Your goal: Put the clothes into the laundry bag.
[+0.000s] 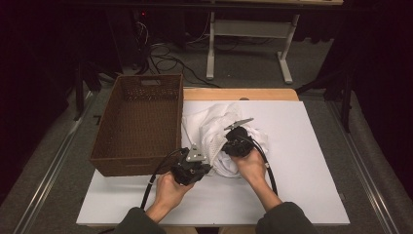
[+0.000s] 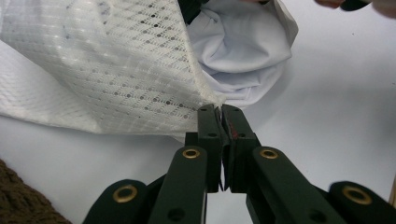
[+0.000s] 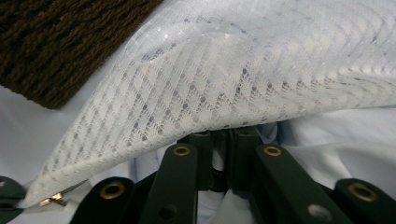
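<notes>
A white mesh cloth [image 1: 213, 130] lies bunched with a smooth white cloth [image 1: 257, 138] on the white table top [image 1: 302, 165]. My left gripper [image 1: 209, 166] sits at the pile's near left and is shut on a corner of the mesh cloth [image 2: 116, 70]; the left gripper view has its jaws [image 2: 219, 110] pinched on that corner. My right gripper [image 1: 226, 142] rests on top of the pile. The mesh cloth [image 3: 243, 79] hangs taut over its jaw tips [image 3: 225, 134], which stand close together under the mesh's edge. A zipper pull [image 3: 52, 200] dangles at the low left.
An empty brown wicker basket [image 1: 103, 146] stands on the table's left, right beside the cloth pile; its weave also shows [image 3: 56, 42]. The table's right half [image 1: 311, 146] is bare white. Desk legs and cables lie on the floor beyond the table.
</notes>
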